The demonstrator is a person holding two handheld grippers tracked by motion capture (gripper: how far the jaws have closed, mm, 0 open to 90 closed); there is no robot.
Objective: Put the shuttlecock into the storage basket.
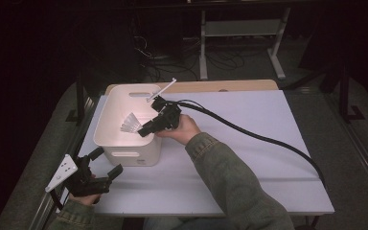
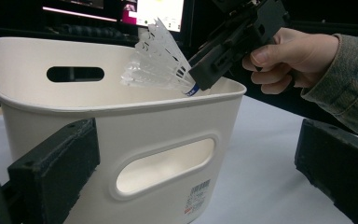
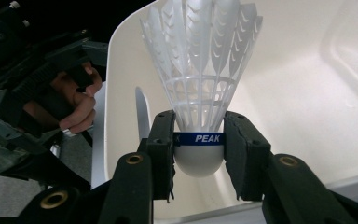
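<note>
White table (image 1: 249, 143) | right gripper (image 3: 199, 149) clamps shuttlecock (image 3: 200, 70), band reads PEAK

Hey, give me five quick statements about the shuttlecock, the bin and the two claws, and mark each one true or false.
1. The right claw grips the shuttlecock at its cork base. True.
2. The shuttlecock lies on the bottom of the white bin. False: it is held above the bin's opening.
3. The left claw holds the bin's handle. False: it is open, beside the bin, holding nothing.
4. The bin stands upright on the white table. True.
5. The shuttlecock's band is red. False: it is blue.
</note>
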